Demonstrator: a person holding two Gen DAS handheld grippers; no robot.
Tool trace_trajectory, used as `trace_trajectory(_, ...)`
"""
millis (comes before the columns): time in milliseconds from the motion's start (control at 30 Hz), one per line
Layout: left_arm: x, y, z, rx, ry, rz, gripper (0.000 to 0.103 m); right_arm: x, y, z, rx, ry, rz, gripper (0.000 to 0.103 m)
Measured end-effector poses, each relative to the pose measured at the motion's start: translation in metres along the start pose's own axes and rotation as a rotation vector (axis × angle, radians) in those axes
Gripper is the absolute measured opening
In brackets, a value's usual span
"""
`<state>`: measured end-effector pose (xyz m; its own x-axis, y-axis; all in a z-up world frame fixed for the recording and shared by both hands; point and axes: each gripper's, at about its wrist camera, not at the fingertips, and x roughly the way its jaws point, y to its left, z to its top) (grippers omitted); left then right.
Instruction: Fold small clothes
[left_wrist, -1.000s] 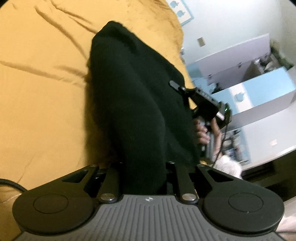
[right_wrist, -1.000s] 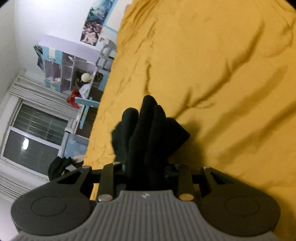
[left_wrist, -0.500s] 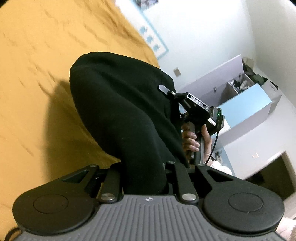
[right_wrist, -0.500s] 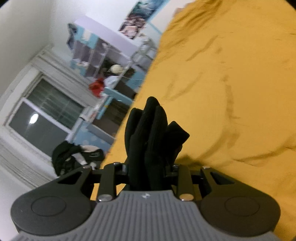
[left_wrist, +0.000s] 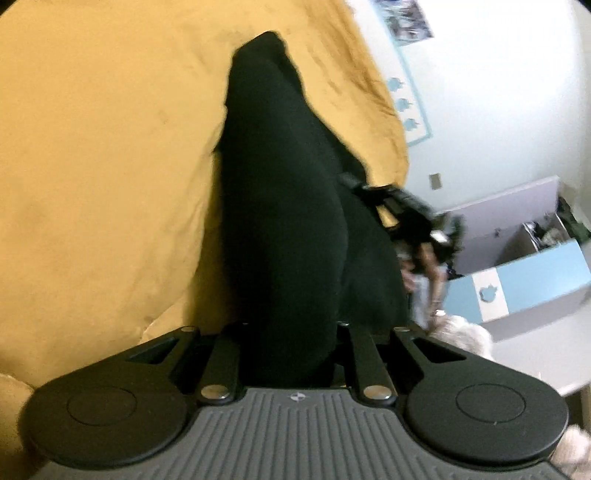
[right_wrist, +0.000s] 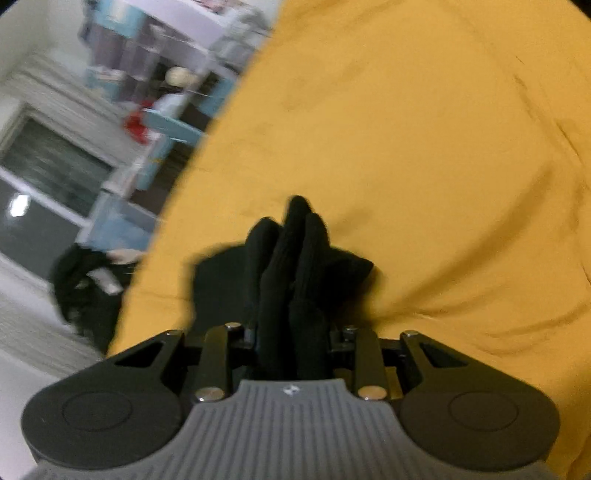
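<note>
**Both hand-held grippers clamped on the black garment above the bed**

The left hand-held gripper (left_wrist: 295, 332) has its jaws drawn in close with a thick fold of the black garment (left_wrist: 280, 206) pinched between them. From that grip the cloth runs away up the left wrist view as a long dark mass, narrowing to a point over the bed (left_wrist: 103, 155).

On the right edge of that cloth sits the right hand-held gripper (left_wrist: 402, 210), seen from the side and blurred, with a person's hand (left_wrist: 421, 266) wrapped round its handle just below. It bites the garment's far edge.

In the right wrist view, the right hand-held gripper (right_wrist: 295, 339) is narrowed on a bunched wad of the garment (right_wrist: 295, 258), several ribbed folds standing up between its fingers. A dark shadow lies on the yellow sheet under the bunch, so the cloth there looks lifted, though whether its lower part touches the sheet cannot be told.

The sheet is creased and fills most of both views. Beyond the bed's edge, the right wrist view shows a window (right_wrist: 40, 177), smeared shelves (right_wrist: 177, 81) and a dark heap (right_wrist: 85, 280) low down. The left wrist view shows a pale wall with a poster (left_wrist: 402, 18) and a blue-and-white cabinet (left_wrist: 524, 280).
</note>
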<state>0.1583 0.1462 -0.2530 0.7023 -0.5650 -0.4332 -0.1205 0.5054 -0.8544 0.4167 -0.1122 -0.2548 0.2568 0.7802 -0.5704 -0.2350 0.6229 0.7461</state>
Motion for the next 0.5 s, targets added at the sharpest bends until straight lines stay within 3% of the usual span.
trace_trajectory(67,0.0,-0.004,-0.001,0.027,0.007,0.004,0.02,0.0,-0.014,-0.002,0.032,-0.001,0.055,0.024)
trace_trajectory(133,-0.006,0.003,0.008,0.03,0.019,0.004,0.021,-0.002,-0.01,-0.003,-0.008,-0.004,0.036,0.03)
trace_trajectory(300,-0.029,-0.007,0.02,0.062,0.055,0.057,0.029,-0.034,0.016,0.0,-0.077,-0.044,-0.116,0.045)
trace_trajectory(400,-0.056,-0.02,0.015,0.078,0.046,0.121,0.032,-0.079,0.043,-0.017,-0.177,-0.117,-0.184,0.045)
trace_trajectory(500,-0.089,-0.026,0.009,0.078,-0.039,0.171,0.033,-0.126,0.074,-0.058,-0.25,-0.133,-0.083,0.045)
